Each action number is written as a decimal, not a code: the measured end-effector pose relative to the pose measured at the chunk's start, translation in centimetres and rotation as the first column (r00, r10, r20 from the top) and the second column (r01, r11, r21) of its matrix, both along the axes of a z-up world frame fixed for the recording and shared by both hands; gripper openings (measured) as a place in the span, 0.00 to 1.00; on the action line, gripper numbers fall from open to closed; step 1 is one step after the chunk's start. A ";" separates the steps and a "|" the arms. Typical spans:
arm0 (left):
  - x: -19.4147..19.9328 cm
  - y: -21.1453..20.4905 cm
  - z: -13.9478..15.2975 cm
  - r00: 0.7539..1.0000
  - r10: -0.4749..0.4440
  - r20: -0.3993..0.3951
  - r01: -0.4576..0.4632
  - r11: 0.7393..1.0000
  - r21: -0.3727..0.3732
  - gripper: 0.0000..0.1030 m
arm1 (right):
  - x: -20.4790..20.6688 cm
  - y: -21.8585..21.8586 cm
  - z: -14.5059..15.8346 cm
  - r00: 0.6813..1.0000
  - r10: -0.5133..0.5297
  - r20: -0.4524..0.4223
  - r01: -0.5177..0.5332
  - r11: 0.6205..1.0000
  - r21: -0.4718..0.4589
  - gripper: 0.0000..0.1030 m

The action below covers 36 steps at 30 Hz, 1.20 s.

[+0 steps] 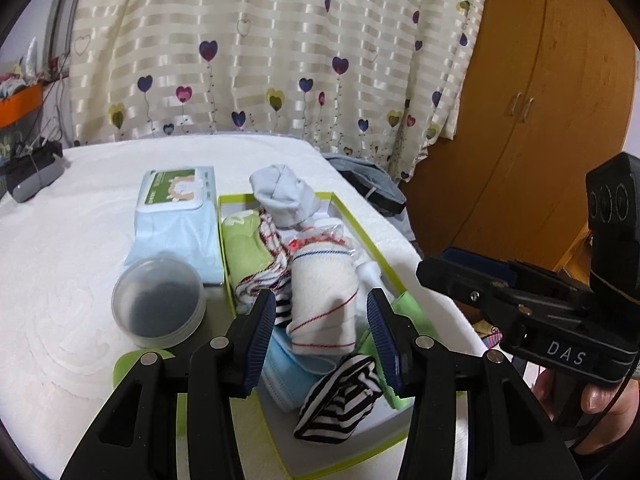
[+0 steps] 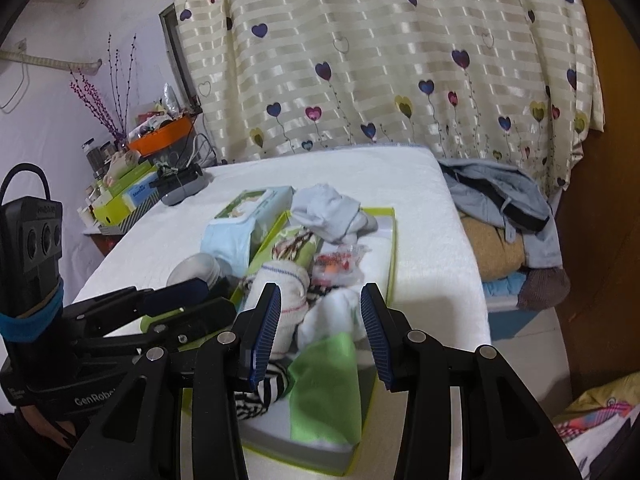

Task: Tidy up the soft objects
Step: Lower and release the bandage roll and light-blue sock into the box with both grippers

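A shallow green-rimmed box (image 1: pixel 360 220) (image 2: pixel 394 240) lies on the white bed, filled with soft items. My left gripper (image 1: pixel 324 336) hovers open over its near end. Below the gap lie a rolled white sock with red and blue stripes (image 1: pixel 324 300), a black-and-white striped sock (image 1: pixel 340 396) and a blue mask (image 1: pixel 280 364). My right gripper (image 2: pixel 320 332) is also open, above a white cloth (image 2: pixel 332 316) and a green cloth (image 2: pixel 324 392). Nothing is pressed between either pair of pads. A pale blue sock bundle (image 1: pixel 284 196) (image 2: pixel 332 212) sits at the box's far end.
A wet-wipes pack (image 1: pixel 176 208) (image 2: pixel 240 224) and a round clear tub (image 1: pixel 160 300) sit left of the box. A dark device (image 1: pixel 32 176) lies at the bed's far left. Clothes (image 2: pixel 500 200) pile up at the right, by a heart-print curtain (image 1: pixel 280 60) and a wooden wardrobe (image 1: pixel 540 120).
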<state>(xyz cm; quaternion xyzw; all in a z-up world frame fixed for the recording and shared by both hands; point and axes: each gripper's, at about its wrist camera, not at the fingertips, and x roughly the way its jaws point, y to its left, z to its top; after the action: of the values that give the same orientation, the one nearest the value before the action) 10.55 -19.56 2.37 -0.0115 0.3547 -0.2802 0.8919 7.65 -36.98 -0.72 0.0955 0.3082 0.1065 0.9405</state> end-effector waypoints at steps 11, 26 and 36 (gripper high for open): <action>2.1 -2.2 -2.2 0.994 -0.050 -0.093 0.052 0.998 0.024 0.45 | 1.2 -0.8 -1.6 0.999 -0.007 -0.052 0.008 1.000 0.016 0.42; 4.5 -4.2 -2.9 0.996 -0.002 -0.084 0.007 0.998 0.060 0.34 | 1.8 -2.3 -2.5 0.998 -0.007 -0.070 0.011 0.998 0.063 0.42; 2.4 -2.2 -0.9 0.999 0.014 -0.049 -0.013 1.000 0.019 0.34 | 0.5 -2.1 -1.6 0.999 -0.012 -0.047 0.014 0.998 0.054 0.42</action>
<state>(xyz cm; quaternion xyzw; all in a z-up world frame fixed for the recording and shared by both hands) 12.92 -21.75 1.49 -0.0125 0.3790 -0.2704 0.8849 8.13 -39.04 -2.32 0.1255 0.3263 0.1066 0.9308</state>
